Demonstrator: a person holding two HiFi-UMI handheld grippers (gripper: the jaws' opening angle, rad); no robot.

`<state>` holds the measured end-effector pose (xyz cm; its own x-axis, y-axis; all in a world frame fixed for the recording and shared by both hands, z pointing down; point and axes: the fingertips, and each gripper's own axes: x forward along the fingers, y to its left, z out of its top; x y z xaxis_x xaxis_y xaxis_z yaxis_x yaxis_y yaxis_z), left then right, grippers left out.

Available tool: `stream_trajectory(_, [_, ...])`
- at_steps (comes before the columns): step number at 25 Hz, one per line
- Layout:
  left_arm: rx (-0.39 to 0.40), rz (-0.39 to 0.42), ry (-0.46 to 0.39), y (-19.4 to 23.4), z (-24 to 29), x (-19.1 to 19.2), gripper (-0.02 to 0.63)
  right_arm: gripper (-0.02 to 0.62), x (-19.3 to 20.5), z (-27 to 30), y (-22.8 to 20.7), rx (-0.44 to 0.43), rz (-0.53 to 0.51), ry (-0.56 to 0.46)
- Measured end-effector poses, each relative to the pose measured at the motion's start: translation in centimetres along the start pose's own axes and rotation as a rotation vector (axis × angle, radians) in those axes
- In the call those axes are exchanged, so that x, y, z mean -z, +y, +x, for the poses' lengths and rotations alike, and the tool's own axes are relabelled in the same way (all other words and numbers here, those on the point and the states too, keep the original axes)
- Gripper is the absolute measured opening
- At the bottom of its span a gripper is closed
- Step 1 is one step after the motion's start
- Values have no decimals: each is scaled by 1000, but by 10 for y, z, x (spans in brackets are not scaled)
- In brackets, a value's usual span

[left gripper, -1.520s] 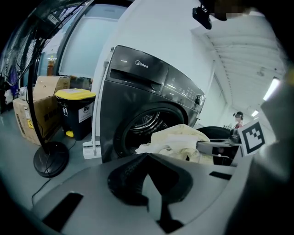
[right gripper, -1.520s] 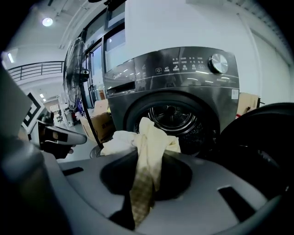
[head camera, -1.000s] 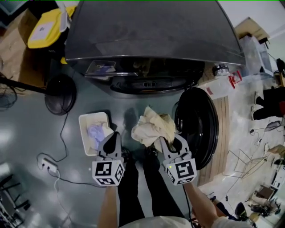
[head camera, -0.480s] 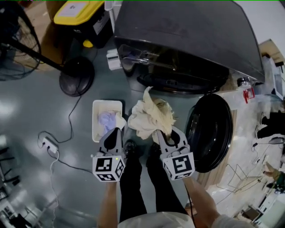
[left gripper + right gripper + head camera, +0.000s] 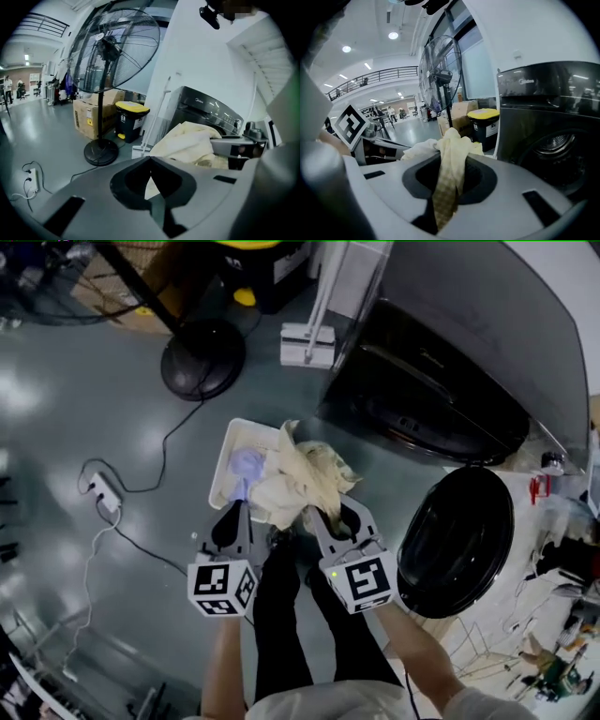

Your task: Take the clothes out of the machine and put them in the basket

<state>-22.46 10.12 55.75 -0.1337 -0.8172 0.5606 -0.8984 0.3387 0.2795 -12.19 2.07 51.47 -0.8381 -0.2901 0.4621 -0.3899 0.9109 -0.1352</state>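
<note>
Glossy grey floor (image 5: 94,381) | right tongs (image 5: 330,517) pinch crumpled cream cloth (image 5: 300,479) | left tongs (image 5: 236,511) pressed together | white rectangular basket (image 5: 225,452)

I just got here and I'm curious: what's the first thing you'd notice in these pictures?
A big crumpled cream cloth, pinched in the right gripper, hangs over the white basket on the grey floor. Beside it stands the dark washing machine with its round door wide open.

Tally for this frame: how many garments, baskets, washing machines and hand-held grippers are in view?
Garments: 2 (cream cloth, lavender piece)
Basket: 1
Washing machine: 1
Hand-held grippers: 2 (left hand-held gripper, right hand-held gripper)
Total: 6
</note>
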Motion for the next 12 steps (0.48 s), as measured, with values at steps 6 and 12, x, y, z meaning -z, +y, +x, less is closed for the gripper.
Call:
stream_trajectory(6, [-95,-59,-21,56,-30,10,18,84,7,43,59,-120,-33,40])
stream_trajectory(12, [-161,-119,-19,100,-48,33,18,84,27,82,102,-198,-50,90])
